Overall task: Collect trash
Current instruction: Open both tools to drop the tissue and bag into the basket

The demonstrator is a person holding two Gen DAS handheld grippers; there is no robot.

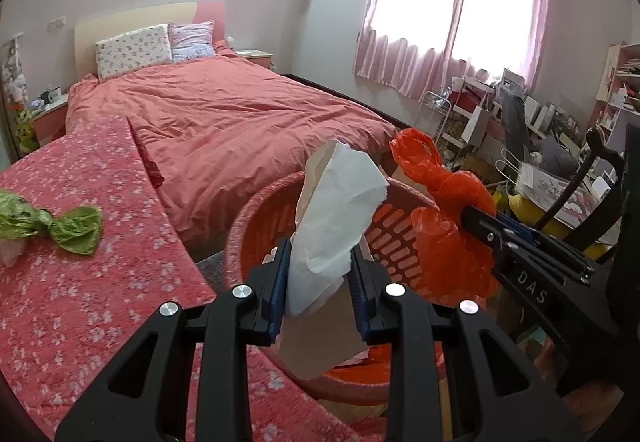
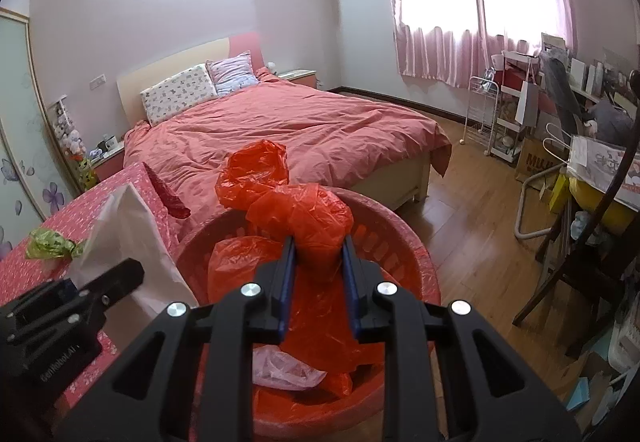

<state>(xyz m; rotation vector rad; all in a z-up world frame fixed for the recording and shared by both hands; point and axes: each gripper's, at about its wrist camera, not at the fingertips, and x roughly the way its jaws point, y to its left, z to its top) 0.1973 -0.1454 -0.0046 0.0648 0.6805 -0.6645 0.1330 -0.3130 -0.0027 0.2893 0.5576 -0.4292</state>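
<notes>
The left hand-held gripper (image 1: pixel 320 262) was closed on a white paper (image 1: pixel 340 202), crumpled and soft. It looked light and easily torn, so a pinch low on the bunched part, as here, suited it better than the loose upper flap. The right hand-held gripper (image 2: pixel 319 262) was closed on a red bag (image 2: pixel 304 218), a thin plastic one knotted at the neck. It looked light, limp and slippery, and the pads pinched it just under the knot, the firmest place. Both pieces hung over the red basket (image 2: pixel 416 258), which stood on the floor against the near edge of the bench (image 1: pixel 80 302). The basket already held more red plastic and a pale pink bag (image 2: pixel 288 370). A green bag (image 1: pixel 60 226), also knotted, lay on the bench near its left edge, apart from both grippers.
</notes>
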